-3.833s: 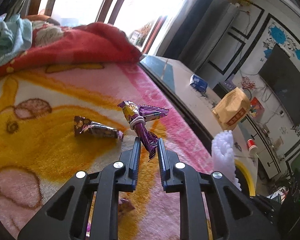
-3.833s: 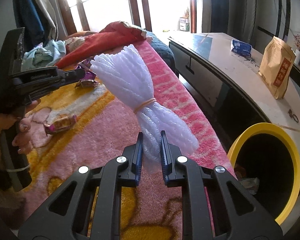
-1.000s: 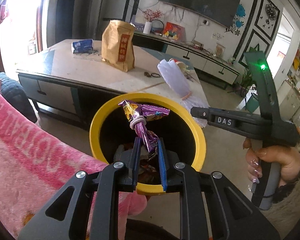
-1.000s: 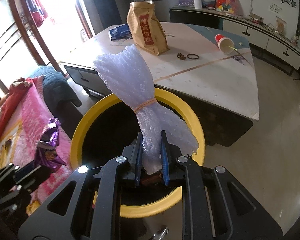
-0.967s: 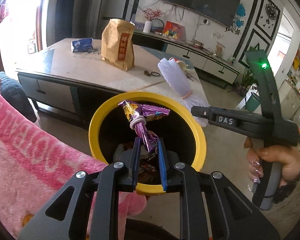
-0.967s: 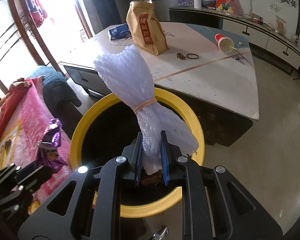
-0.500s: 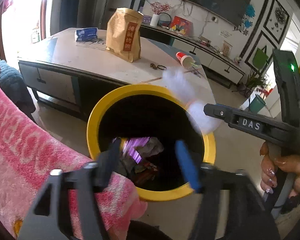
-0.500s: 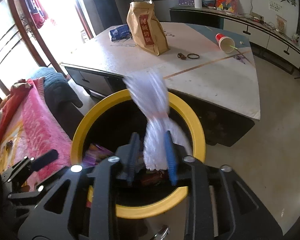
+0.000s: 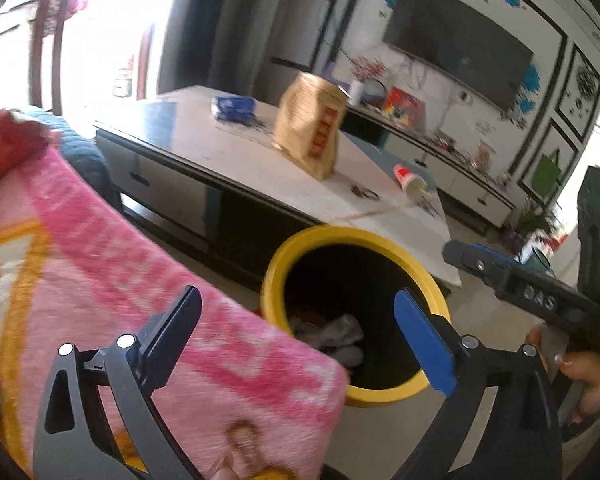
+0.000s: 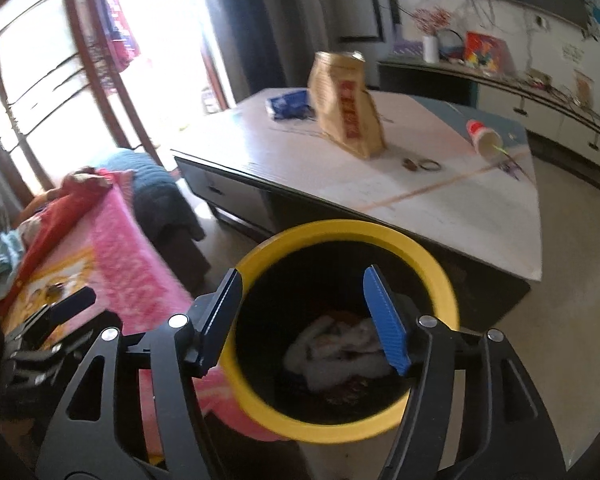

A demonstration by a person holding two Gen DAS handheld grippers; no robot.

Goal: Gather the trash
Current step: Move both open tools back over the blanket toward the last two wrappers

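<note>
Both tools are released: the left gripper (image 9: 296,320) and right gripper (image 10: 304,300) hang with jaws spread wide and nothing between them, above the yellow-rimmed bin (image 10: 440,276). White foam trash (image 10: 340,344) lies at the bin's bottom, beside the pink blanket (image 9: 112,264) edge

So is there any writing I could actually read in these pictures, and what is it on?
"DAS": on the side of the right gripper, somewhat blurred, in the left wrist view.
Red label on the brown paper bag: printed characters, too blurred to read.
Blue packet on the table: print too small to read.
</note>
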